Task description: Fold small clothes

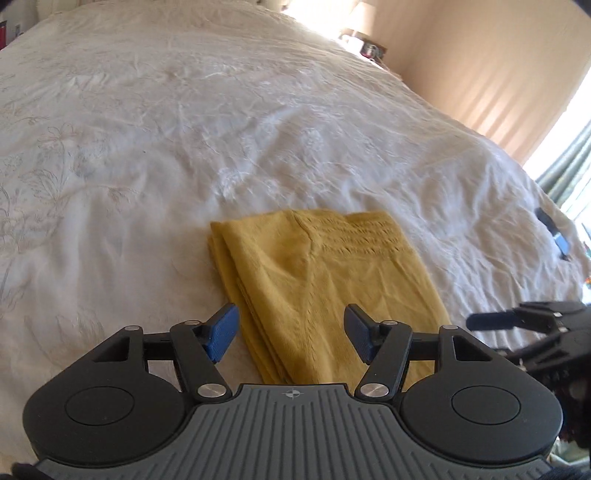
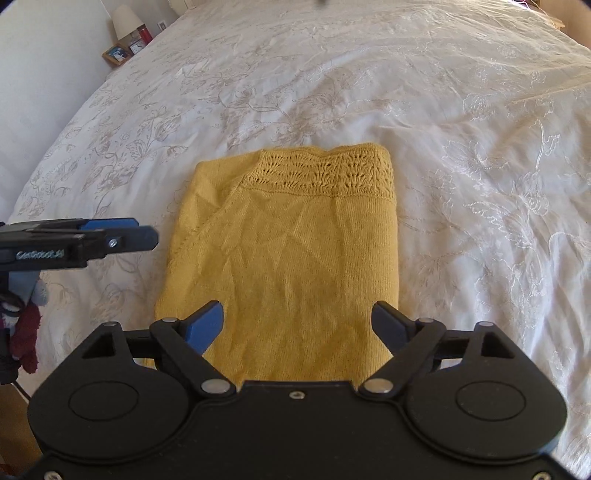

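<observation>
Beneath our fingers the bed (image 2: pixel 461 155) carries the folded knit (image 2: pixel 288 251), lying flat ahead of both. Our right gripper (image 2: pixel 297 326) and left gripper (image 1: pixel 291 334) hang open, empty; a careless pinch could snag one layer and undo the fold.

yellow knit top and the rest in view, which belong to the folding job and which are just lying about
For the job: yellow knit top, folded on the bedspread; left tongs; right tongs.

Lying about: lamp, photo frame, red candle, small clock.

Matt yellow knit garment (image 2: pixel 288 254) on creased, seemingly embroidered cotton bedspread (image 2: pixel 461 129).
</observation>
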